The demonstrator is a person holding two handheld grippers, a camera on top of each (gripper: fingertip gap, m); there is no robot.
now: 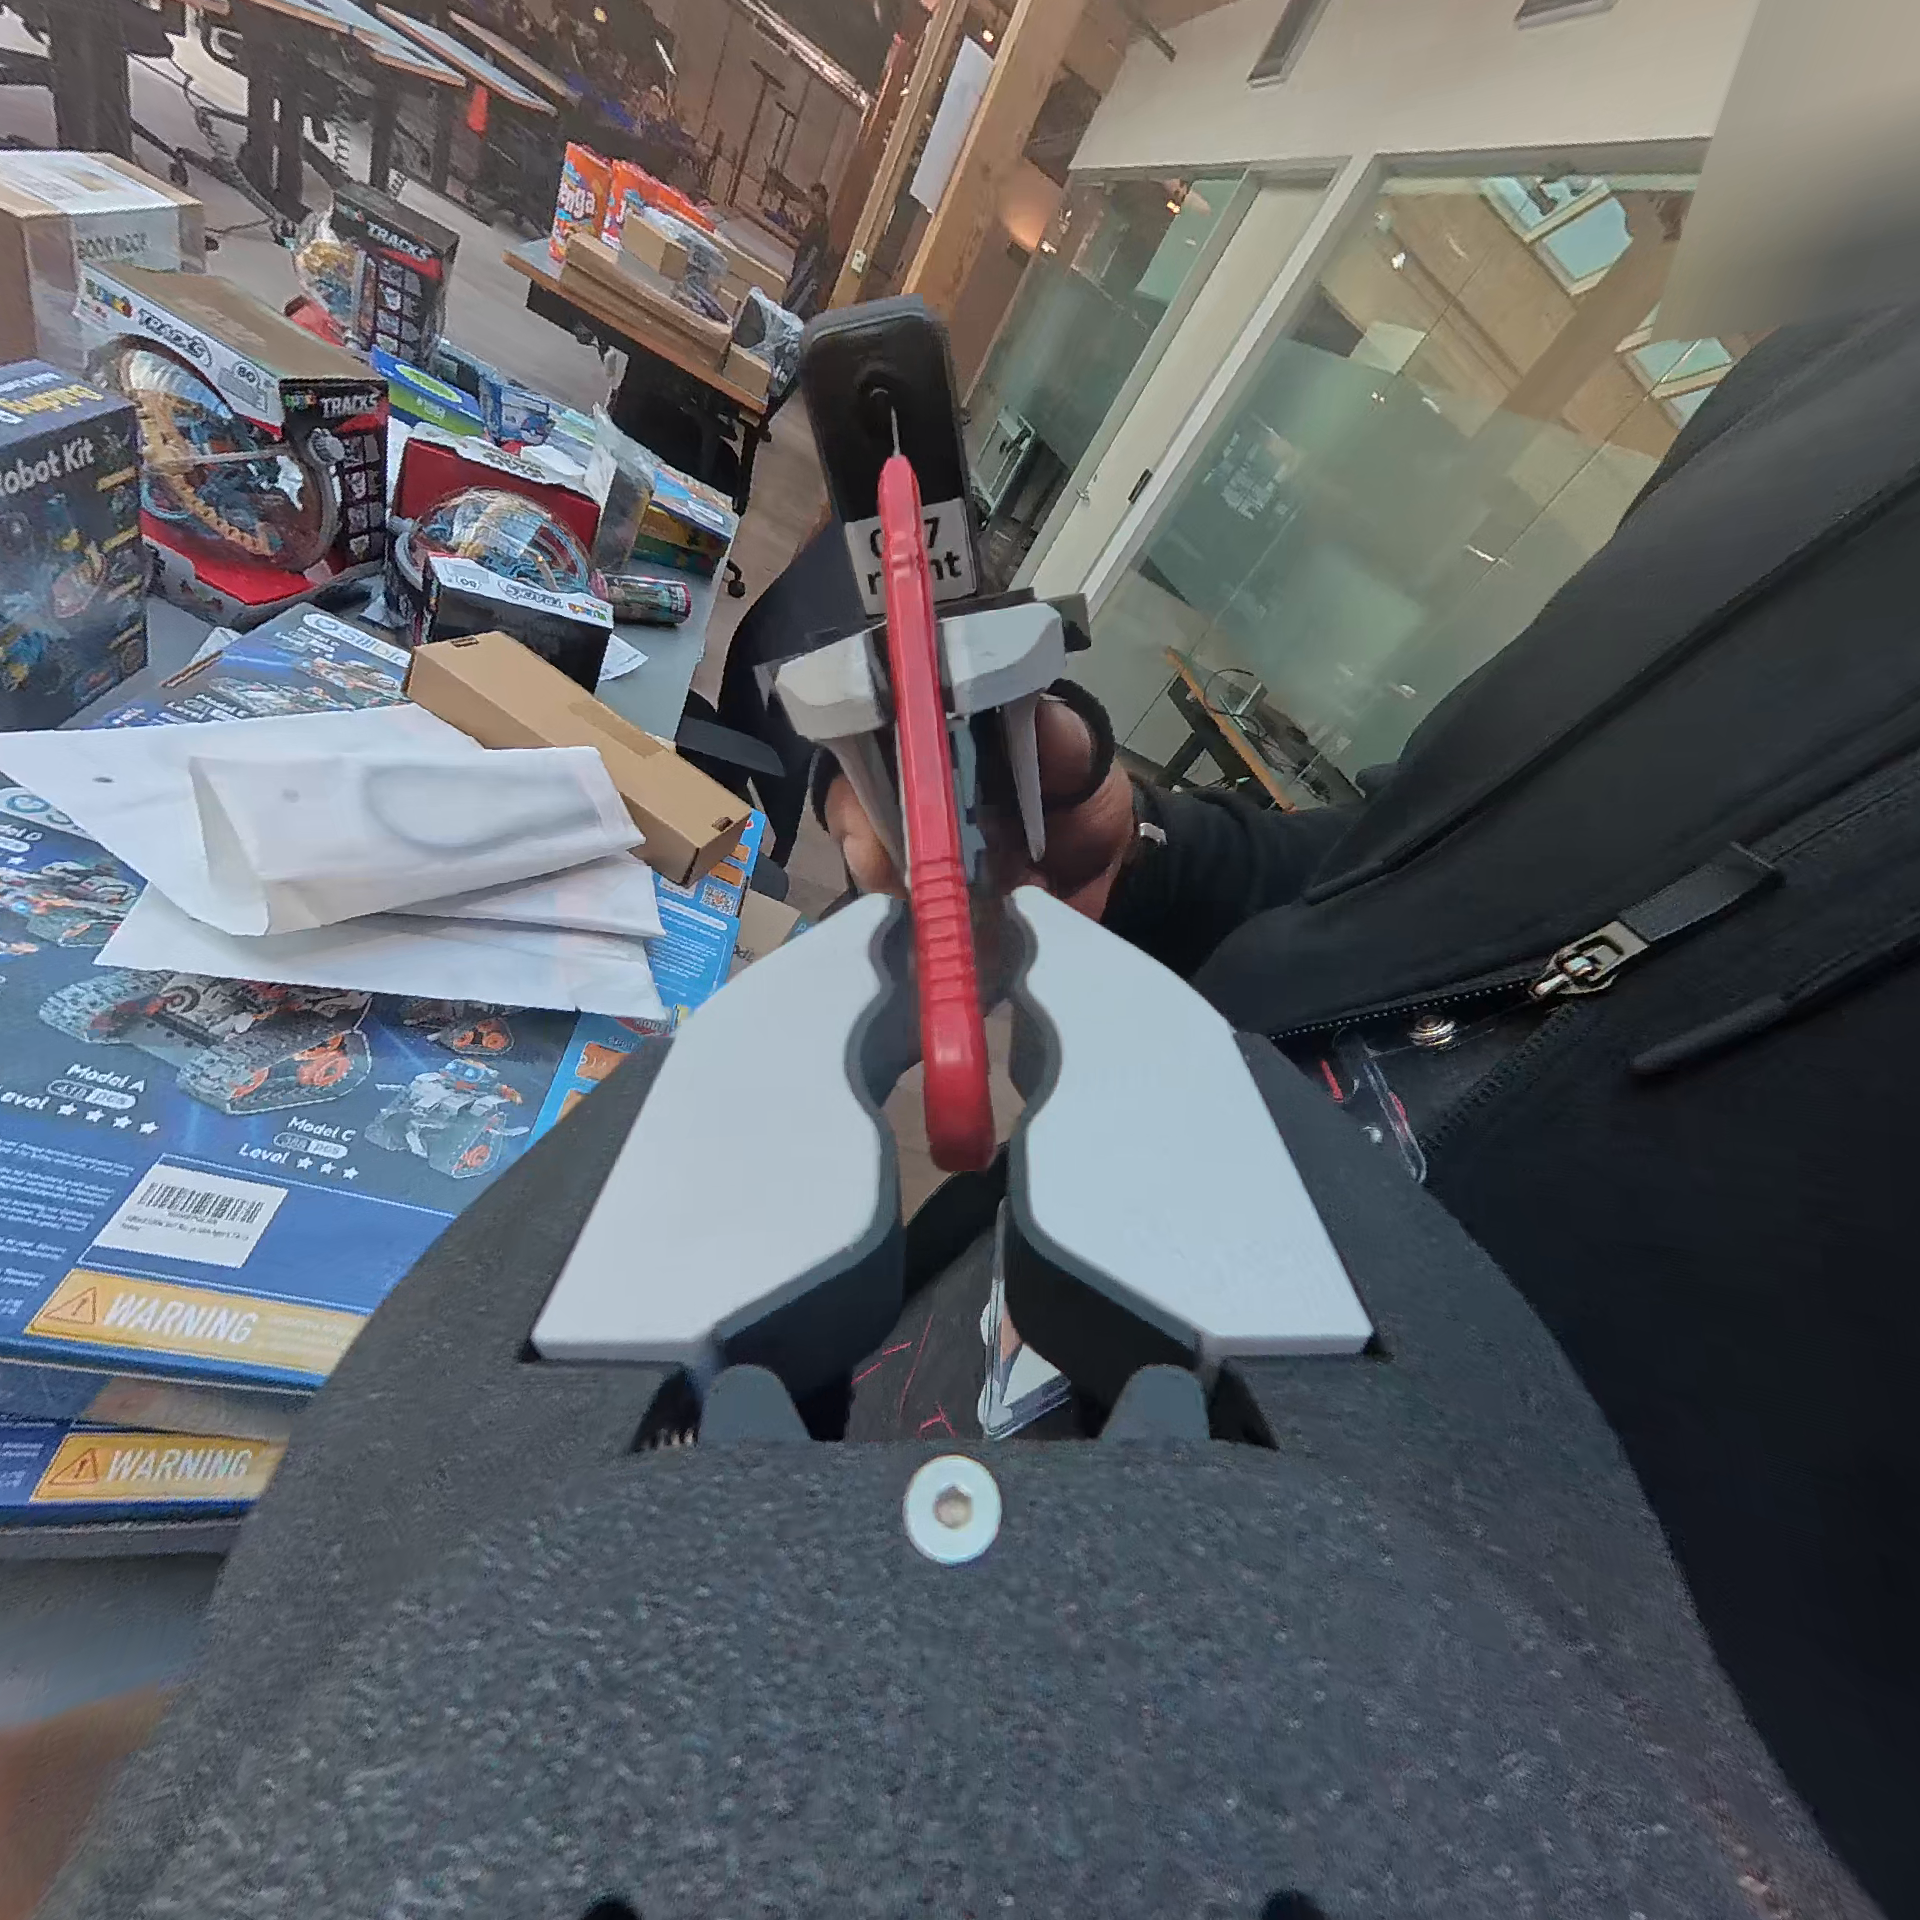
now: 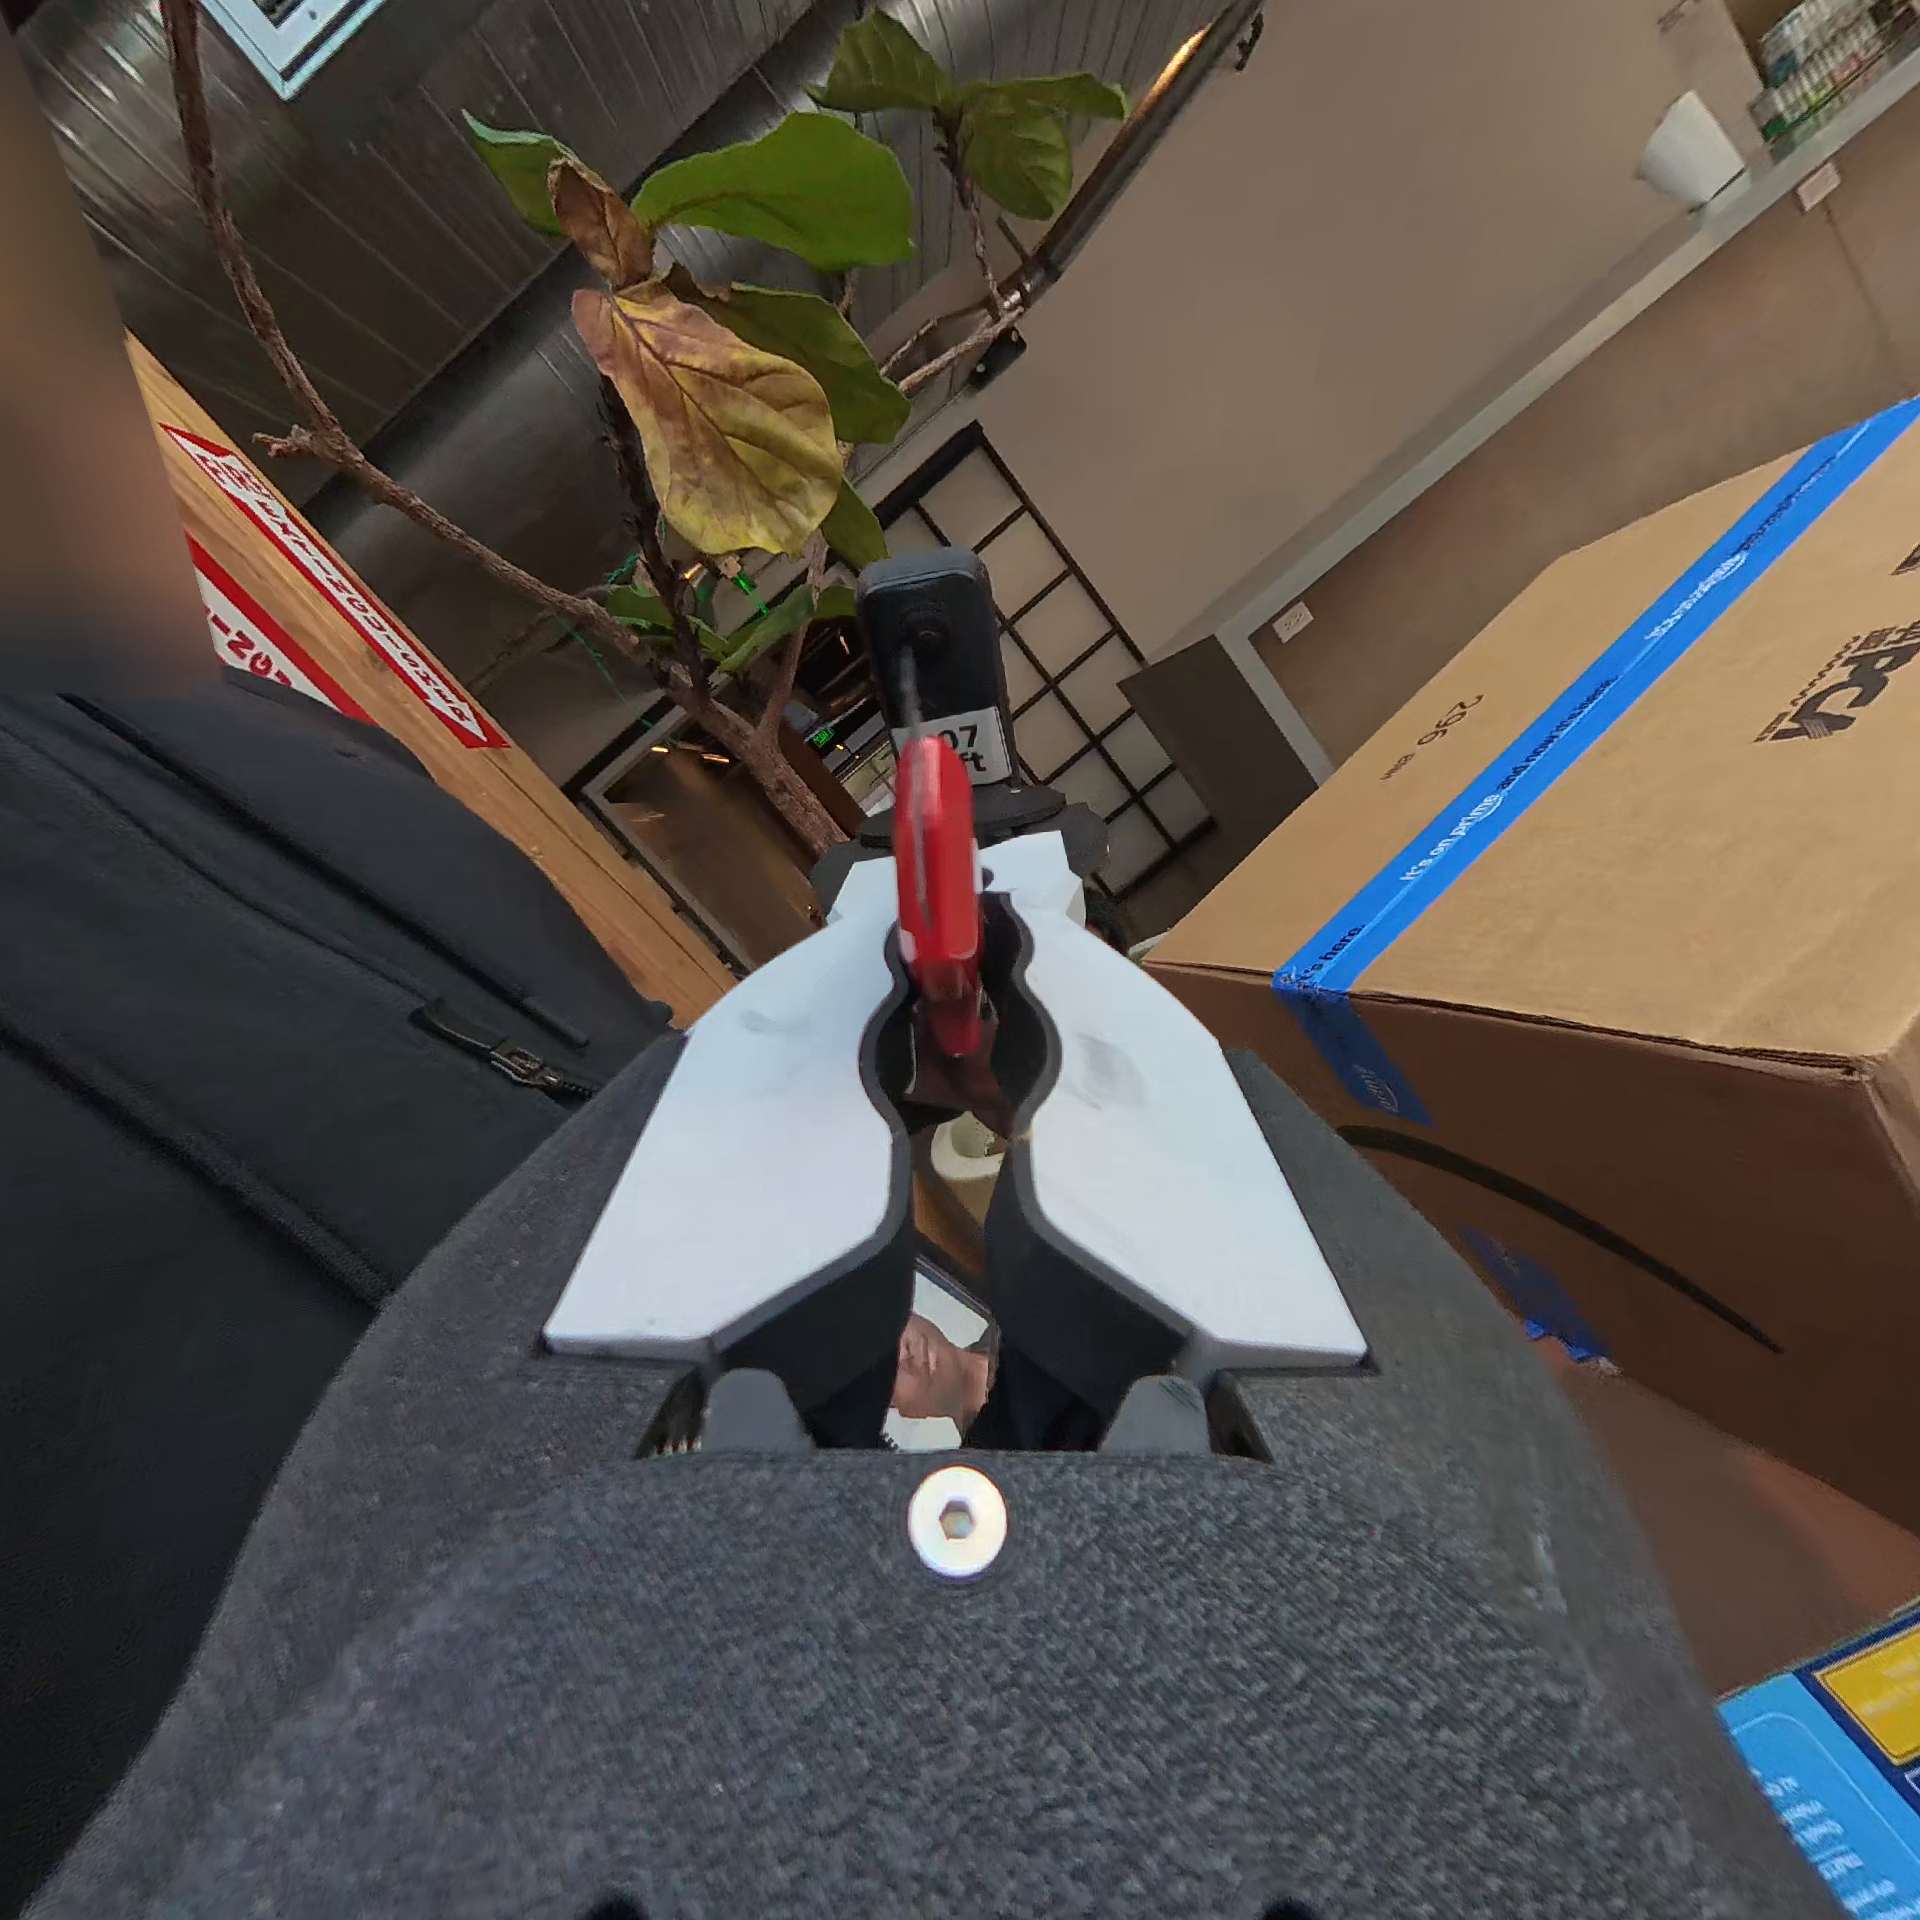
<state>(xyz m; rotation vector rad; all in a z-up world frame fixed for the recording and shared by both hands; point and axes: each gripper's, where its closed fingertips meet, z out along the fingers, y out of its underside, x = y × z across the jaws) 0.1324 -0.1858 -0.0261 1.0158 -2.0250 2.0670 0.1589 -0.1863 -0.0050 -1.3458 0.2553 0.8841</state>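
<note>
A red-handled tool (image 1: 935, 831) is held in the air between my two grippers, which face each other tip to tip. In the left wrist view my left gripper (image 1: 958, 902) is shut on the near end of the handle, whose butt lies in the hollow between the fingers. The right gripper (image 1: 968, 871) faces me just beyond, shut on the same tool, with a person's hand (image 1: 1081, 790) behind it. In the right wrist view my right gripper (image 2: 958, 930) pinches the red tool (image 2: 935, 883), and the left gripper (image 2: 940, 862) meets it head on.
To the left is a table (image 1: 665, 644) piled with toy boxes, white padded envelopes (image 1: 416, 831), a slim cardboard box (image 1: 582, 738) and a blue kit box (image 1: 260, 1122). A person's black jacket (image 1: 1610, 935) is close on the right. A large taped carton (image 2: 1610, 883) and a plant (image 2: 727, 416) show behind.
</note>
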